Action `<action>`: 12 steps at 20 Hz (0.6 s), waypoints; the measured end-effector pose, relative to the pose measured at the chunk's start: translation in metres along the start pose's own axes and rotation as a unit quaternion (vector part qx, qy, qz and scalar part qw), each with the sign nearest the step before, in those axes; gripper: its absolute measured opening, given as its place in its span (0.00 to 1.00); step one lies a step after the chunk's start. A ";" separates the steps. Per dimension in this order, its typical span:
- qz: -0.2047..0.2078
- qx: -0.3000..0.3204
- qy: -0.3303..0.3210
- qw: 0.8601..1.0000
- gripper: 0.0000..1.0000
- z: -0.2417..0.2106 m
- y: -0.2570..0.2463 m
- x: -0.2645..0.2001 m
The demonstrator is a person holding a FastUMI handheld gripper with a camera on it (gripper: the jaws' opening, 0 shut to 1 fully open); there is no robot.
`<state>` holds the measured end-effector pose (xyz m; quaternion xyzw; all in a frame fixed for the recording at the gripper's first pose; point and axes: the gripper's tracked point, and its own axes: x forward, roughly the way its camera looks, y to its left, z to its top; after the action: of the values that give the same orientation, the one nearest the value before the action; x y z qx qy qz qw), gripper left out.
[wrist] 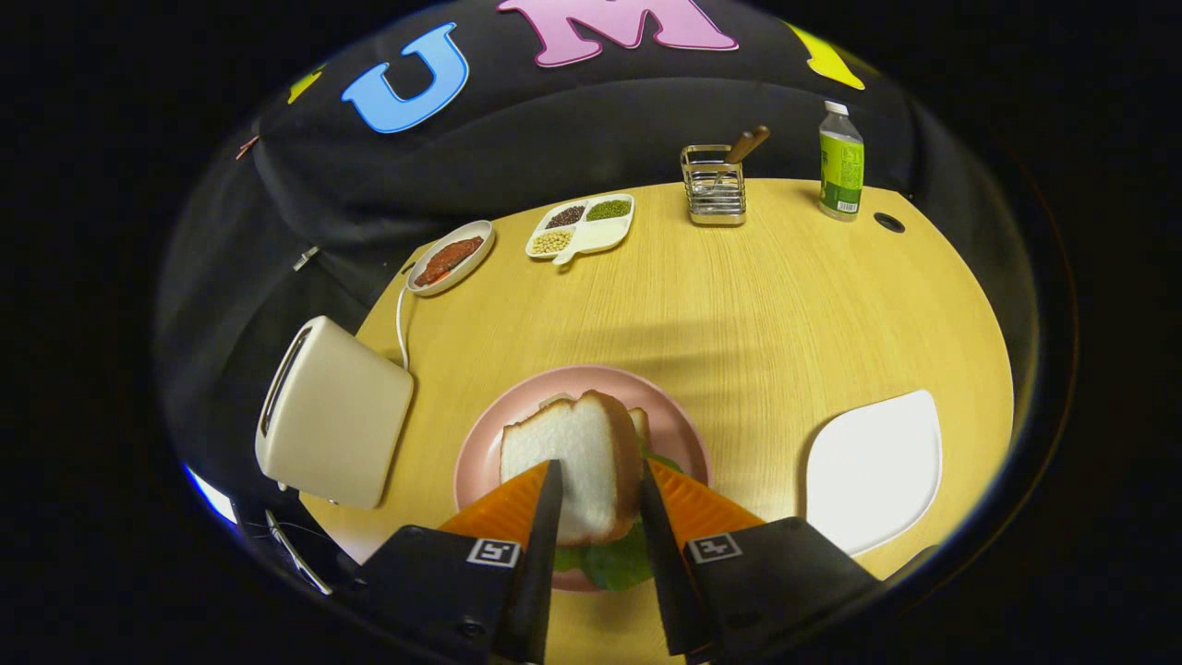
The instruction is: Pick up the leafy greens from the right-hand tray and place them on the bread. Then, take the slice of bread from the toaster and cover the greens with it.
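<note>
- We see our claw (596, 489) clamped on a slice of bread (572, 462), one finger pressing each side of it.
- We hold the slice tilted above the pink plate (480, 462), our landmark on the wooden desk (739, 314).
- Under the slice, on the plate, we make out leafy greens (617, 562) and the edge of another bread slice (639, 427).
- Left of the plate stands the toaster (332, 416), slot facing away from the plate.
- Right of the plate lies a white tray (873, 471), bare.
- Beyond the plate we see a small dish of red food (450, 259), a divided dish of beans (582, 226), a wire holder (714, 185) and a green-labelled bottle (841, 162).
</note>
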<state>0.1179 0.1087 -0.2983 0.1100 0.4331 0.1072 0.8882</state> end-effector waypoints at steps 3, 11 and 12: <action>-0.003 -0.002 -0.002 1.000 0.77 0.001 -0.004 -0.003; -0.029 -0.065 -0.088 0.994 0.99 0.036 -0.017 -0.073; -0.030 -0.072 -0.108 0.991 0.99 0.045 -0.017 -0.088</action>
<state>0.1019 0.0623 -0.2104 0.0431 0.3291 0.0990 0.9381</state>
